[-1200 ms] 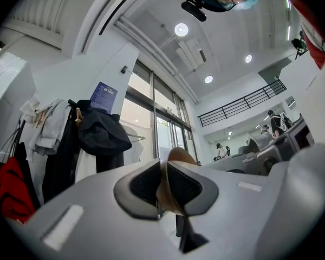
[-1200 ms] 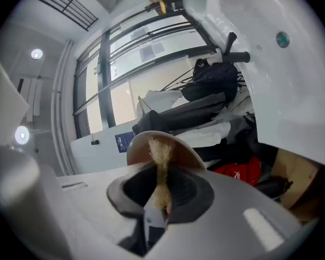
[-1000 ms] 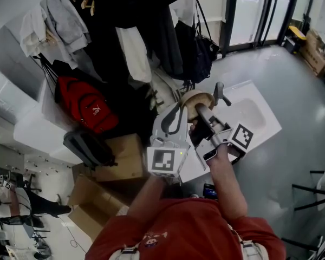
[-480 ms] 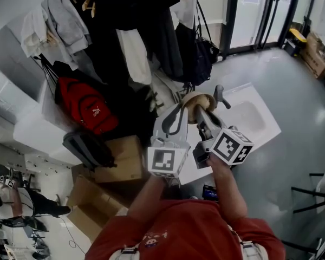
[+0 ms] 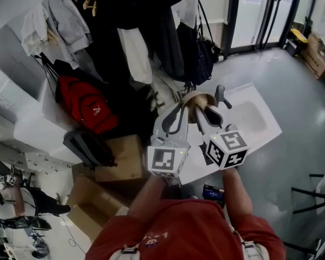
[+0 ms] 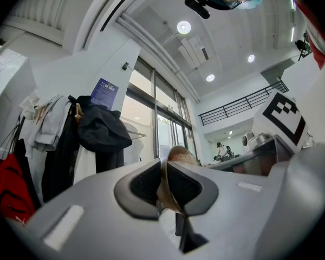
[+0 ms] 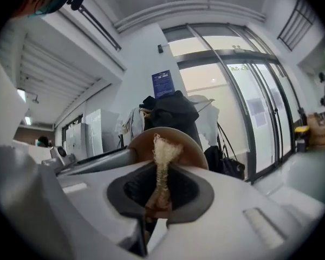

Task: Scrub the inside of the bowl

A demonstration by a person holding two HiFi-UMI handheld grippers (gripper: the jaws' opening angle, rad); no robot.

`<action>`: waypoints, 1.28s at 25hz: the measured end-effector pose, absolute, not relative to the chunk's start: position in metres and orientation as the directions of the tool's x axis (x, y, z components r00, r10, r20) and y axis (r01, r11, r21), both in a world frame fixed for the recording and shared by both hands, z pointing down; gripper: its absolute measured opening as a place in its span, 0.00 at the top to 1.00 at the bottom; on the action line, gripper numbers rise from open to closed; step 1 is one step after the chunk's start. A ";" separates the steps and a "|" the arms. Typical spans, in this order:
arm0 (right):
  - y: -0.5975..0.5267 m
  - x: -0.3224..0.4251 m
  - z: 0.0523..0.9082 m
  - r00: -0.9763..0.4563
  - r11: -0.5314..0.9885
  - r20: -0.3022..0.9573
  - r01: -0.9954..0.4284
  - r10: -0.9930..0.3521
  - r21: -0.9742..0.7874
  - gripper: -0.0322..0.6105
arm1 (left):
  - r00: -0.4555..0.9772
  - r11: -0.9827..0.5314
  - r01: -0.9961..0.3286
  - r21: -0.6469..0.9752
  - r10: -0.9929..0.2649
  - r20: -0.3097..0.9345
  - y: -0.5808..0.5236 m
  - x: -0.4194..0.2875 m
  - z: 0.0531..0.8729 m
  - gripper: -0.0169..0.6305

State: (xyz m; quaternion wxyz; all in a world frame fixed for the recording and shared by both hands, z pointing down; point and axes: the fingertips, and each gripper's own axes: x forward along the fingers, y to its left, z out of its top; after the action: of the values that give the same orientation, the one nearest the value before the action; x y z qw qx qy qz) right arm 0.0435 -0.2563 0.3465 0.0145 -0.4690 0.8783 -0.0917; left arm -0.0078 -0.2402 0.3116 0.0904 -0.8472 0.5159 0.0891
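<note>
In the head view a tan wooden bowl [image 5: 199, 100] is held up on edge above the white counter [image 5: 192, 169]. My left gripper [image 5: 182, 109] is shut on the bowl's rim. In the left gripper view the thin brown rim [image 6: 167, 191] is pinched between the two dark pads, and the bowl [image 6: 180, 155] rises past them. My right gripper [image 5: 204, 114] is shut on a pale fibrous scrubber [image 7: 162, 155]. The scrubber's frayed tip lies against the inside of the bowl [image 7: 190, 145]. Whether it presses on the wood I cannot tell.
A white sink basin [image 5: 255, 116] with a grey faucet [image 5: 221, 95] lies to the right of the bowl. Hanging coats [image 5: 151, 31], a red backpack [image 5: 88, 106] and a black bag [image 5: 203, 56] crowd the back. Cardboard boxes [image 5: 119, 157] sit at the left.
My right gripper has rolled about its axis and its marker cube has swung left towards the person, with the scrubber still at the bowl. The left gripper and the bowl have stayed put.
</note>
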 end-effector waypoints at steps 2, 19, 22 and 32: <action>-0.256 0.042 0.348 -0.555 0.550 0.080 -0.831 -0.828 -0.082 0.87 | 0.454 -0.451 -0.890 -0.068 -0.860 -0.235 -0.240 -0.009 0.314 0.91; -0.244 0.020 0.357 -0.472 0.443 0.178 -0.538 -0.863 0.718 0.87 | 0.469 -0.462 -0.883 -0.084 -0.860 -0.200 -0.240 -0.014 0.320 0.91; -0.242 0.017 0.360 -0.456 0.402 0.193 -0.424 -0.869 0.812 0.87 | 0.469 -0.463 -0.883 -0.081 -0.861 -0.197 -0.240 -0.015 0.320 0.91; -0.240 0.017 0.384 -0.419 0.256 0.241 0.022 -0.875 0.966 0.87 | 0.481 -0.473 -0.877 -0.085 -0.862 -0.163 -0.244 -0.010 0.329 0.91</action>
State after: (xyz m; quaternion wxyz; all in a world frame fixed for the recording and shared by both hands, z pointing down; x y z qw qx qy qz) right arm 0.0171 -0.2404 0.3839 -0.4326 -0.3214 0.6639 0.5185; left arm -0.0098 -0.2436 0.3291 0.0783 -0.8569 0.5072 0.0485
